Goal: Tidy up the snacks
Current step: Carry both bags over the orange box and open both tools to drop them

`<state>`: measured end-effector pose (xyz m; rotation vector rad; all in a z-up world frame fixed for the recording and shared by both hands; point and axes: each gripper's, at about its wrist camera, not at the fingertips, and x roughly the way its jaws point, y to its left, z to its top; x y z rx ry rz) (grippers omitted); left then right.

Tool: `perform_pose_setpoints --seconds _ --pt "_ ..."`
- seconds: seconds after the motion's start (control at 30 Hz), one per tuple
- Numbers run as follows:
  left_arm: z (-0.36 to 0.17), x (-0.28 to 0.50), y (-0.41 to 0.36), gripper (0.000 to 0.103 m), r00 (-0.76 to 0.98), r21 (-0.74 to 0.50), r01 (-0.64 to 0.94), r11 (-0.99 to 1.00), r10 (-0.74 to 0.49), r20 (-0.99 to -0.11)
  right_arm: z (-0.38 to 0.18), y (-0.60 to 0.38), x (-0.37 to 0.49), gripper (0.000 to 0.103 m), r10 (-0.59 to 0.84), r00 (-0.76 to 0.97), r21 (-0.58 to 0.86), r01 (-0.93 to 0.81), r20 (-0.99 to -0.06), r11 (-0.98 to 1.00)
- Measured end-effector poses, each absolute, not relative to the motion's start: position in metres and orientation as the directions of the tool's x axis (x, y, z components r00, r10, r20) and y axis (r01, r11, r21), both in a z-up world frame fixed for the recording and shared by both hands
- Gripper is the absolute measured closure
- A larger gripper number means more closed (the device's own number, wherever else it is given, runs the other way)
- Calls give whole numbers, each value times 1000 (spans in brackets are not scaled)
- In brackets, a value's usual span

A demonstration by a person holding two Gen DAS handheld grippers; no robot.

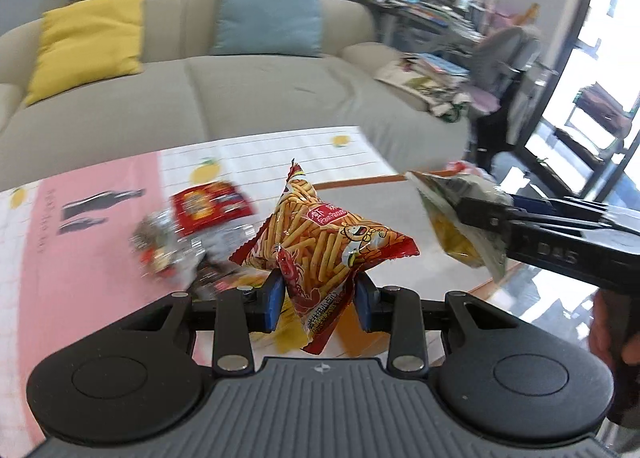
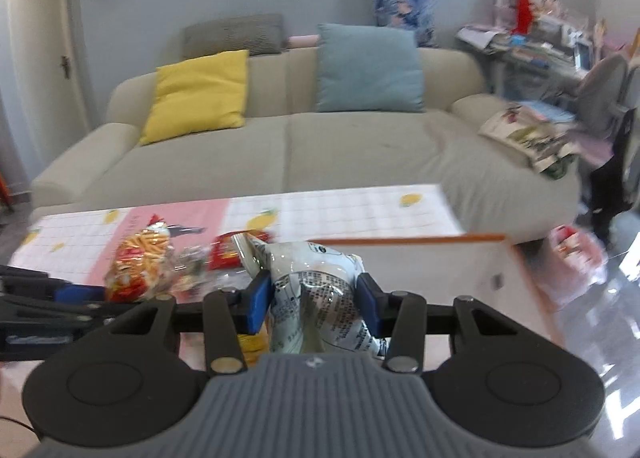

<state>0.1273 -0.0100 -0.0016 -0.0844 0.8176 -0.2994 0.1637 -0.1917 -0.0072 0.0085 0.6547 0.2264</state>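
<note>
My left gripper (image 1: 318, 300) is shut on a red and orange bag of prawn sticks (image 1: 320, 238), held up above the table; the same bag (image 2: 138, 262) shows at the left of the right wrist view. My right gripper (image 2: 314, 304) is shut on a white and silver snack bag (image 2: 320, 294), its blue pads pressing both sides. That bag (image 1: 456, 226) hangs in the right gripper at the right of the left wrist view, showing a yellow side. Both bags are lifted off the table.
A red snack packet (image 1: 212, 204) and a crinkled clear packet (image 1: 168, 248) lie on the table with the pink and white lemon-print cloth (image 1: 100, 258). A pale tray or box with an orange rim (image 2: 404, 238) sits to the right. Behind stands a beige sofa (image 2: 280, 154) with cushions.
</note>
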Motion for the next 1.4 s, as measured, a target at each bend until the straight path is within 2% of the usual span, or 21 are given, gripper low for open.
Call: perform_pose_setpoints --seconds 0.2,0.43,0.8,1.1,1.3,1.4 --pt "2 165 -50 63 587 -204 345 916 -380 -715 -13 -231 198 58 158 739 68 -150 -655 986" --pt "-19 207 -100 63 443 -200 462 864 -420 -792 -49 -276 244 58 154 588 124 -91 -794 988" --pt "-89 239 -144 63 233 -159 553 818 -336 -913 -118 -281 278 59 157 407 91 -178 -900 980" --pt "-123 259 -155 63 73 -186 572 799 -276 -958 -147 -279 286 59 191 296 120 -239 -936 963" --pt "-127 256 -162 61 40 -169 577 799 -235 -971 -153 -274 290 57 194 263 124 -262 -945 957" --pt "-129 257 -164 57 38 -154 576 803 -214 -976 -154 -270 292 56 184 249 116 -264 -951 958"
